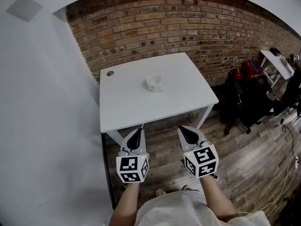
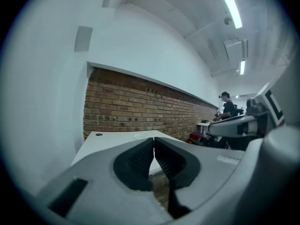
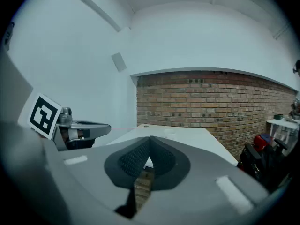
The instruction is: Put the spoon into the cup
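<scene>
A small white cup [image 1: 154, 83] stands near the middle of the white table [image 1: 127, 107]. I cannot make out a spoon in any view. Both grippers hang side by side over the wooden floor, just short of the table's front edge and pointing toward it. The left gripper [image 1: 138, 130] is shut with nothing in it, and its black pads meet in the left gripper view [image 2: 153, 140]. The right gripper [image 1: 184, 128] is shut and empty too, its pads closed together in the right gripper view [image 3: 150, 138]. The cup lies well ahead of both.
A brick wall [image 1: 178, 22] runs behind the table. A round cable hole [image 1: 110, 73] sits at the table's far left corner. A black chair and bags [image 1: 244, 102], a red item [image 1: 251, 68] and a white shelf [image 1: 277, 62] crowd the right. A person [image 2: 227, 105] stands far off.
</scene>
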